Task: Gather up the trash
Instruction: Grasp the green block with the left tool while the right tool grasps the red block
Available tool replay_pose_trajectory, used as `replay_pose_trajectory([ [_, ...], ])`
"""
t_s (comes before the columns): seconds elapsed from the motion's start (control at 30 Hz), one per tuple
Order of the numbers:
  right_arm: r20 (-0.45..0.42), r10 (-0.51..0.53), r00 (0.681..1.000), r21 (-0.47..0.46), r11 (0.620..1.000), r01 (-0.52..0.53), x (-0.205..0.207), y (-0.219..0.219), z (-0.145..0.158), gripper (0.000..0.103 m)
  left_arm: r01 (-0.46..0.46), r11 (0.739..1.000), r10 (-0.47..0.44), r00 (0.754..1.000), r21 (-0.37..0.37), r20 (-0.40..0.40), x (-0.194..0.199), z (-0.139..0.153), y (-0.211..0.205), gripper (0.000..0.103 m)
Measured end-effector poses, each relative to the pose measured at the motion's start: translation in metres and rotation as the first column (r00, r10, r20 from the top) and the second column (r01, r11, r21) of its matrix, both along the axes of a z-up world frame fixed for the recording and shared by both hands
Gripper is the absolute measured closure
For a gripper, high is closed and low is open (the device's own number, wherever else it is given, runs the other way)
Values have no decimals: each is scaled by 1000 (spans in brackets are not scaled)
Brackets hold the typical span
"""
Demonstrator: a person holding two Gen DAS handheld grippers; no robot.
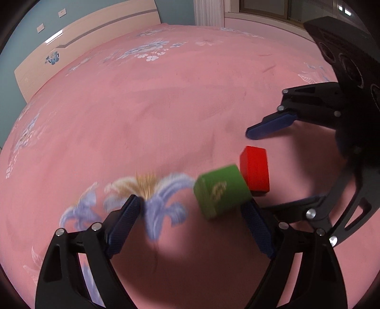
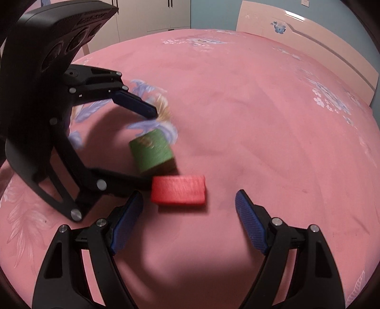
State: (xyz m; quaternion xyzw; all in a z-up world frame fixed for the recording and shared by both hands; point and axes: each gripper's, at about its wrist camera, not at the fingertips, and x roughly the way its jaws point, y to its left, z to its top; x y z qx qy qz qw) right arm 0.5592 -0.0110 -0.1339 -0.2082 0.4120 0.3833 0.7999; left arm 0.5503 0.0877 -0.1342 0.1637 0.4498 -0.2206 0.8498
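Observation:
A green cylinder lies on its side on the pink bedsheet, with a flat red block just beyond it. My left gripper is open. The cylinder sits at the tip of its right finger, far from the left one. In the right wrist view the red block lies between the tips of my open right gripper, close to the left finger and well apart from the right. The green cylinder is behind it, between the left gripper's fingers; the lower finger is partly hidden by the red block.
The bed has blue flower prints on its sheet. A pale headboard runs along one side, white wardrobe doors stand beyond the bed, and a curtain and window lie at the far end. The two grippers are close together.

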Motion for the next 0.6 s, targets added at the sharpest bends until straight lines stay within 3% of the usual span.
replay_pose_trajectory([
  [0.27, -34, -34, 999, 40, 999, 35, 18, -6, 0, 42, 1, 999, -1, 1000, -37, 3, 16, 0, -8, 33],
  [0.4, -36, -55, 998, 52, 997, 56, 21, -9, 1, 63, -13, 998, 12, 1000, -63, -16, 19, -1, -10, 50],
  [0.47, -42, -65, 997, 61, 996, 67, 21, -12, 1, 64, -19, 997, 17, 1000, -79, -23, 18, -1, -10, 61],
  [0.6, -33, -82, 996, 63, 994, 84, 16, -15, 4, 64, -43, 996, 41, 999, -84, -23, 15, 0, -12, 61],
])
